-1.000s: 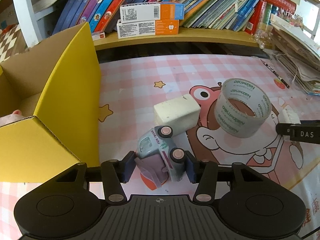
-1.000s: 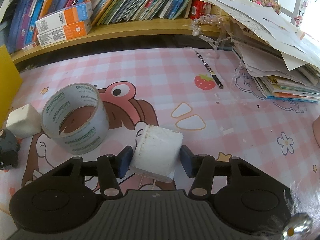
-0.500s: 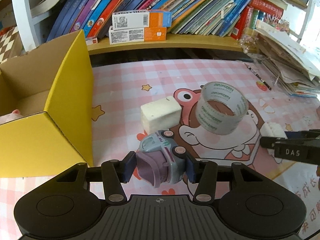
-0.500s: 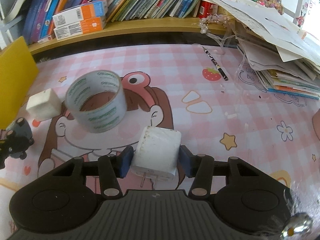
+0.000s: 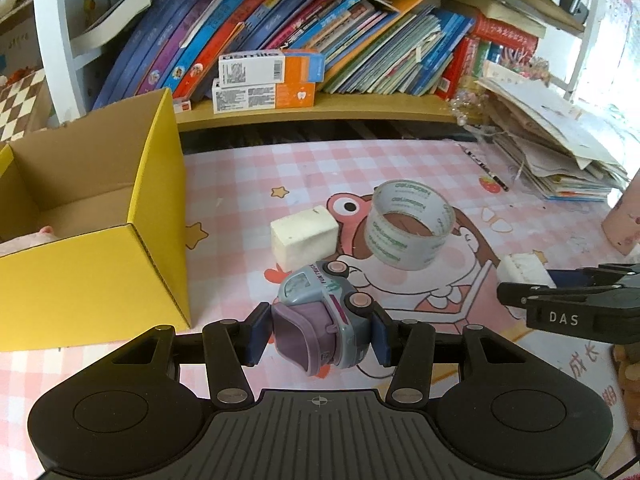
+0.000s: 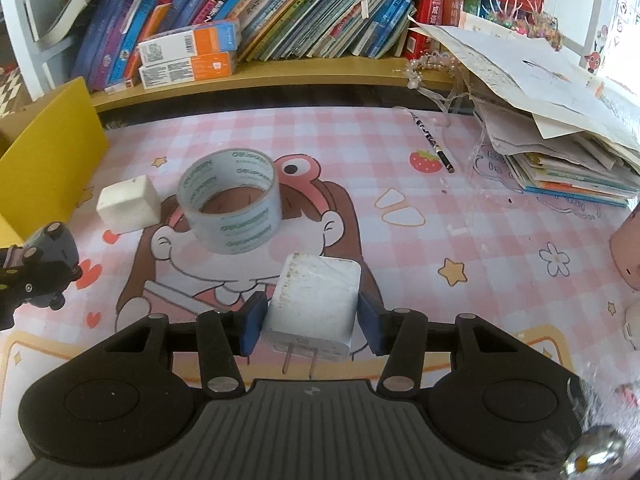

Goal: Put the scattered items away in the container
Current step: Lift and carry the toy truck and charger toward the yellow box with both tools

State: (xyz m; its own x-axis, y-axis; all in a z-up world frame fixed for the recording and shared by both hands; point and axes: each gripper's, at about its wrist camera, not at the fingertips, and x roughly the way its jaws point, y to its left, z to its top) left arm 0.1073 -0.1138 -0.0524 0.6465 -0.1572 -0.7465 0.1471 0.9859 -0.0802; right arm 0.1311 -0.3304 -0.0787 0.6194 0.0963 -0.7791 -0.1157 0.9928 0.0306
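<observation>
Left gripper point(image 5: 318, 334) clamps a rounded plastic toy van point(image 5: 320, 320); right gripper point(image 6: 310, 322) clamps a boxy white charger point(image 6: 314, 300)

Yellow box point(image 5: 120, 264), pink checked tablecloth point(image 6: 320, 136), grey-lilac toy truck point(image 5: 320, 312), white charger point(image 6: 316, 296).

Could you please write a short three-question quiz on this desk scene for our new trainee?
1. True or false: the left gripper is shut on the small grey and purple toy truck.
2. What does the right gripper hold? A) the clear roll of packing tape B) the white plug-in charger block with two metal prongs C) the cream rectangular foam block
3. Fill in: the open yellow cardboard box stands to the ____ of the foam block in the left wrist view.

Key: 1 true; 2 B; 3 left. The tape roll and foam block both lie loose on the pink checked desk mat.
</observation>
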